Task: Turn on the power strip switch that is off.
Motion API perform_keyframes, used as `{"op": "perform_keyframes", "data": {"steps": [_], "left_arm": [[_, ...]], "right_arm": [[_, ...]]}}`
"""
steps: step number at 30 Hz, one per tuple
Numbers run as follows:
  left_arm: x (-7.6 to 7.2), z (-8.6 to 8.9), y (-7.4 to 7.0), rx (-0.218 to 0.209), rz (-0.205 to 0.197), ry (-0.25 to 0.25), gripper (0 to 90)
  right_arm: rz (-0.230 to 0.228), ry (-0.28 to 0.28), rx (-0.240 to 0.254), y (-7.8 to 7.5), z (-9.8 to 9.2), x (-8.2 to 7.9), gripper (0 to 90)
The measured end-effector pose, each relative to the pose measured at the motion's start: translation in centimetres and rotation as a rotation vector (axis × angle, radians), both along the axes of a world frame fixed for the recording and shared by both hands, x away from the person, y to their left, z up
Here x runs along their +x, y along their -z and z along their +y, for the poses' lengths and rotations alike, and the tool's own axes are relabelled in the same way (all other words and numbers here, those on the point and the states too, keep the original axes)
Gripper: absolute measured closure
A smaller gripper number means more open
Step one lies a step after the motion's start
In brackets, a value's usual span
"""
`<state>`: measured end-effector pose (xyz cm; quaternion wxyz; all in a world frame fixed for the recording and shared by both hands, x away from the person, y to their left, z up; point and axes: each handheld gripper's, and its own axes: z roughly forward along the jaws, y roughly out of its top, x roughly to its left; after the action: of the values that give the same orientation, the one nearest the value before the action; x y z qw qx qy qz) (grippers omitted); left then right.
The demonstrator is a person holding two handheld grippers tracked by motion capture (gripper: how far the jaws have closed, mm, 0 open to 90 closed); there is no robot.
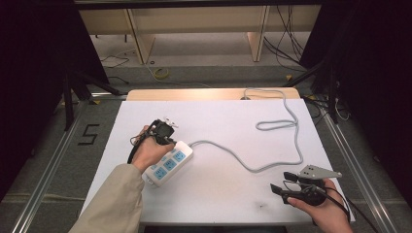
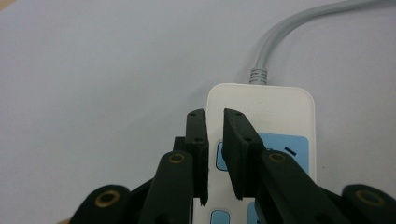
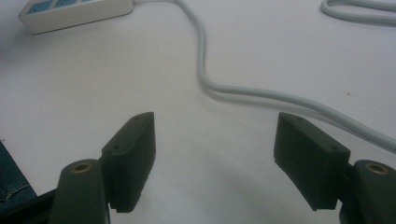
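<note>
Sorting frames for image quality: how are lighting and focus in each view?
High view: table evenly lit, surroundings dark. Left gripper view: left tongs soft up close, power strip sharper, no glare. Right gripper view: right tongs slightly blurred, grey cable throwing a soft shadow.

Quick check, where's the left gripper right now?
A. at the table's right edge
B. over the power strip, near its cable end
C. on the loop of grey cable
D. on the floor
B: in the high view the left gripper hangs over the power strip, and its own view shows the jaws above the cable end.
</note>
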<state>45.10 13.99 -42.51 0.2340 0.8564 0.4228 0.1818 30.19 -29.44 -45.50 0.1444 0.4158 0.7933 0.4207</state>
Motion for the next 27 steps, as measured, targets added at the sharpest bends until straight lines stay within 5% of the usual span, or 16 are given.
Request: {"op": "perform_keyframes", "data": {"steps": [8,27], "left_arm": [[-0.6,0.5,-0.5,-0.02,-0.013,0.006,70.5],[-2.8,2.2,-1.4,-0.144,-0.098,0.0,43.0]], "right_arm": [[0.001,0.001,-0.001,0.0,0.0,0.0,30.1],[0.0,0.001,0.003,0.0,-0.1,0.0,30.1]]}}
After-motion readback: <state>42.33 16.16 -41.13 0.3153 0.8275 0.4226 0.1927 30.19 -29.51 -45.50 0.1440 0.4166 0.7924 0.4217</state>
